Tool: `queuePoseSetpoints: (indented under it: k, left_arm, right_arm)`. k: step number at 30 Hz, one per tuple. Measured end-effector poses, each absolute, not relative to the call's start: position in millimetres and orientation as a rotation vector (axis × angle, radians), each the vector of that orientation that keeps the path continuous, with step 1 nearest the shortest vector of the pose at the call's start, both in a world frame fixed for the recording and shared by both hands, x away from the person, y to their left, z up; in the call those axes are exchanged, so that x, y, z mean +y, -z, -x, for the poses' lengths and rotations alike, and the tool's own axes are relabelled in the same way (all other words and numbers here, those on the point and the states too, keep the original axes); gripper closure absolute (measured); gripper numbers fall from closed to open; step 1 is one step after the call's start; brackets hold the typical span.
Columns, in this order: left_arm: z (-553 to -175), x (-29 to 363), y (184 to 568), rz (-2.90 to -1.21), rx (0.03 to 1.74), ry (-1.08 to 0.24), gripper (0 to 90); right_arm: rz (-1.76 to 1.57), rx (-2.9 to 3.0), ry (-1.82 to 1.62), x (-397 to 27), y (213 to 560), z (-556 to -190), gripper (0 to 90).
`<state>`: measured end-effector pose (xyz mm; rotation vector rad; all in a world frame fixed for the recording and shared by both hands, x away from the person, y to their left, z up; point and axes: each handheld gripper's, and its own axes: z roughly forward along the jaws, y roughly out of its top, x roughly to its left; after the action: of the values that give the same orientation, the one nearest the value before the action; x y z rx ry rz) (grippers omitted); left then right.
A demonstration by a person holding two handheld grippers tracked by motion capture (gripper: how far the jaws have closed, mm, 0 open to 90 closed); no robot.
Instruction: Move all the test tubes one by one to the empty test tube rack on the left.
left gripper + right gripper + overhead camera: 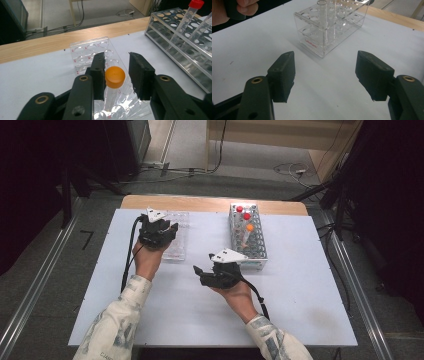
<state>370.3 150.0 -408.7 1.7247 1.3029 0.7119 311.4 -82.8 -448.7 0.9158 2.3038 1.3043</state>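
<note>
A: What do the grippers (159,231) look like?
B: Black, blocky jaws, brass rivets, a grey three-cornered plate (228,255) on top, black cables (131,251) trailing.
A: And the sleeves (116,326)?
B: Pale, with a grey print.

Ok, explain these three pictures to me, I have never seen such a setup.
There is no machine: a person holds a black two-jaw gripper in each hand at a white table. The high view looks down from above; the two gripper views come from cameras riding on the grippers. On the table sit a clear well plate and a clear tube rack with capped tubes. The left gripper is over the plate, an orange-capped tube between its jaws, touching one jaw, with a gap to the other. The right gripper is open and holds nothing.
</note>
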Motion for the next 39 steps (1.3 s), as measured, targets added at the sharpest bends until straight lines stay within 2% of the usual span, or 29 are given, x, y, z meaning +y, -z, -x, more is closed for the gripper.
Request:
queuePoseSetpoints:
  k: [3, 7, 13, 17, 21, 27, 39]
  left_arm:
    - [-369, 151, 407, -1.724, 1.303, -0.701, 63.8]
    - [-365, 150, 404, -1.710, 1.297, -0.717, 57.2]
    - [-358, 151, 399, -1.686, 1.293, -0.682, 34.5]
    - [-351, 150, 399, -1.689, 1.285, -0.664, 24.7]
    - [-340, 151, 400, -1.683, 1.263, -0.656, 21.6]
    - [-326, 154, 403, -1.680, 1.244, -0.657, 21.7]
    - [-317, 157, 402, -1.705, 1.225, -0.669, 20.6]
  right_arm:
    - [-0.916, 2.303, -1.305, -83, 448, -311, 30.9]
    - [-0.918, 2.294, -1.309, -85, 447, -312, 31.1]
    - [-0.929, 2.276, -1.306, -90, 443, -314, 31.3]
    - [-0.943, 2.258, -1.307, -96, 438, -317, 31.3]
    - [-0.947, 2.242, -1.293, -104, 435, -319, 31.3]
    - [-0.999, 2.191, -1.288, -124, 429, -326, 31.7]
    - [-1.088, 2.093, -1.227, -161, 426, -344, 34.2]
